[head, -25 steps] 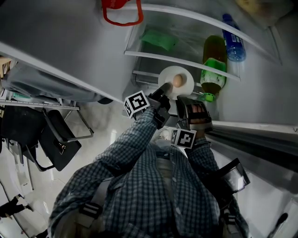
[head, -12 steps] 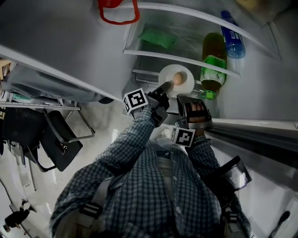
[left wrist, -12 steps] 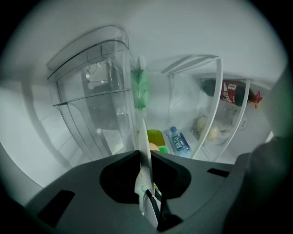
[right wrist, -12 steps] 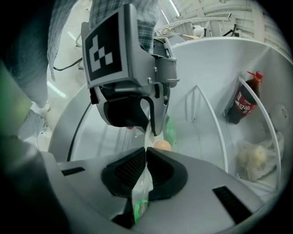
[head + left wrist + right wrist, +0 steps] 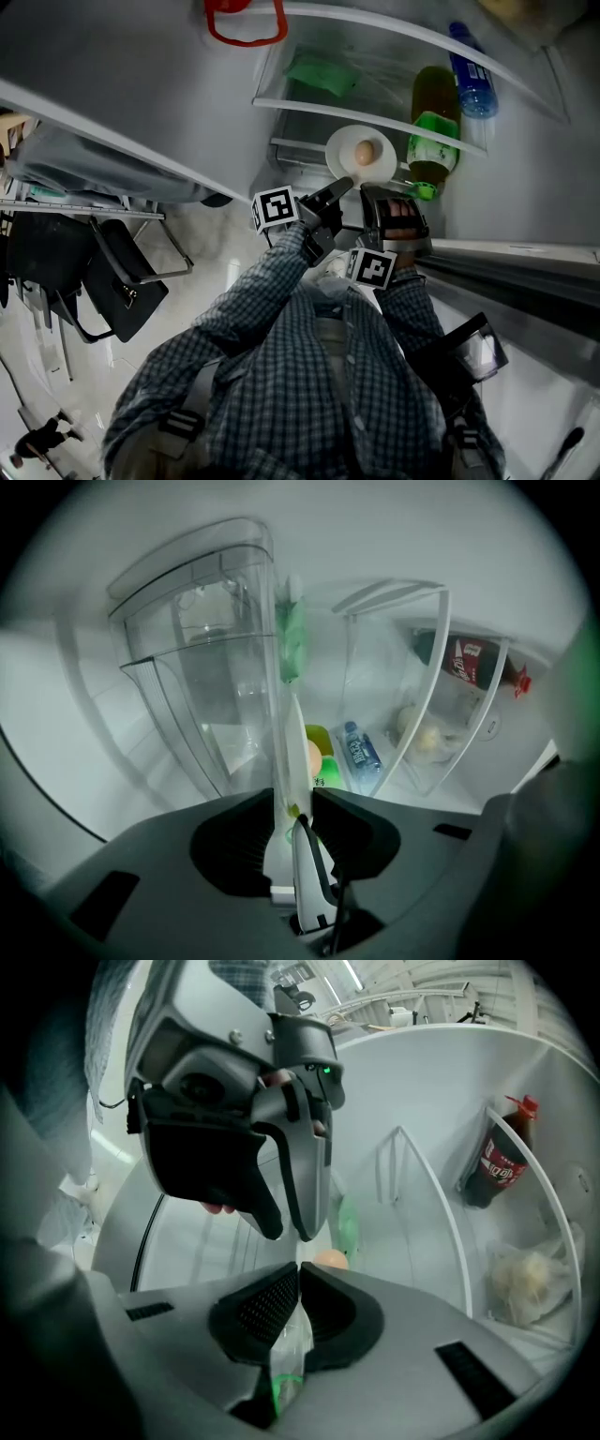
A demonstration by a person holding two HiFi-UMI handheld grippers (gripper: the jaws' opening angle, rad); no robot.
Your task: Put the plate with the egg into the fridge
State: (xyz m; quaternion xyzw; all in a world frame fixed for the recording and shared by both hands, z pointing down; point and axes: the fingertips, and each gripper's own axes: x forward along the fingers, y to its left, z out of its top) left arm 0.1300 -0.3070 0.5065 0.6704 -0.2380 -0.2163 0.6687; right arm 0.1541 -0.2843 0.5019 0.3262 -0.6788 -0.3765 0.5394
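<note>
Open fridge [image 5: 309, 110], white interior, glass shelves, door bins to the side. The plate [image 5: 342, 164] with the egg [image 5: 366, 150] is inside the opening, at the front of a middle shelf and just beside a green-labelled bottle [image 5: 431, 141]. Whether it rests on the shelf, cannot tell.

The right tool [image 5: 380, 190] has just been closing and is clenched on the plate's near rim. The left tool [image 5: 342, 185] has just been opening. Its jaws stand wide with the rim between them, pads clear of it.

Judgement: a change of grip, so one hand alone can slide the plate deeper. Kept level, so the egg does not roll.
</note>
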